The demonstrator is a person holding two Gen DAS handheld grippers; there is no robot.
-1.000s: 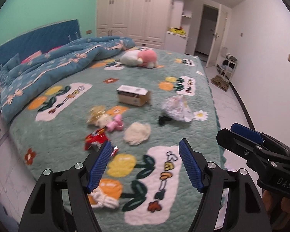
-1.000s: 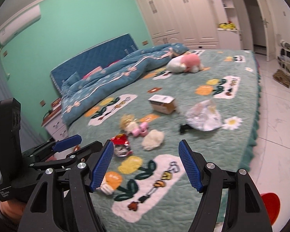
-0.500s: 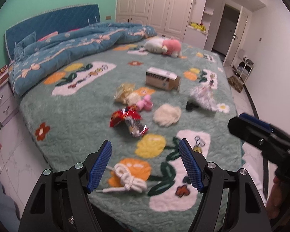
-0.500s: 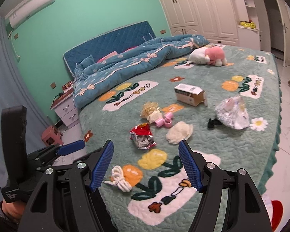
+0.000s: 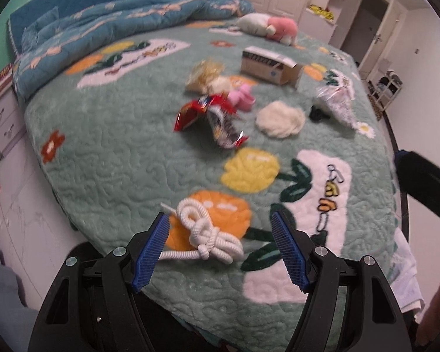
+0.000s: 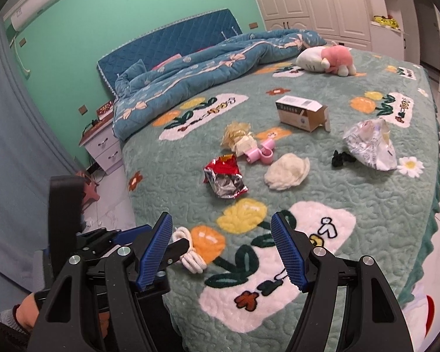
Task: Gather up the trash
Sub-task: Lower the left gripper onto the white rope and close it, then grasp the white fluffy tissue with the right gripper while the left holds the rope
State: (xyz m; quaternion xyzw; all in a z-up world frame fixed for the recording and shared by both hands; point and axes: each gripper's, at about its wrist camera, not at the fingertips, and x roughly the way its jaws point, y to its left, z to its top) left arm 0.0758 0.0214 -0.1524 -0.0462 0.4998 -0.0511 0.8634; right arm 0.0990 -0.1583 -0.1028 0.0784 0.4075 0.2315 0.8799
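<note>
Your left claw (image 5: 220,246): blue ribbed pads spread wide, nothing held. It hangs over the near edge of the bed (image 5: 108,158), which wears a green quilted cover with flower patches. The knotted white cotton rope (image 5: 205,234) lies on the cover between the pads, nearer the left one; whether that pad touches it cannot be told.

Your right claw (image 6: 221,248): blue ribbed pads likewise spread wide, empty, over the same near edge, with your left claw just beside it at the near left corner.

Trash on the bed, working outward:
- Torn red and silver foil snack wrapper (image 6: 224,177), mid-bed, beyond a yellow flower patch.
- Crumpled cream tissue wad (image 6: 287,170), just right of the wrapper.
- Pink plastic two-ring piece (image 6: 262,154), just beyond the wrapper, touching a crinkled yellowish cellophane bundle (image 6: 237,139).
- Small black knotted item (image 6: 340,158), near the right edge, touching a crumpled white printed plastic bag (image 6: 371,143).
- Open white and brown cardboard box (image 6: 302,113) on its side, farther in.

Far side: pink and white plush toy (image 6: 327,55), and a rumpled blue floral duvet (image 6: 208,64) against the blue padded headboard (image 6: 167,38).
</note>
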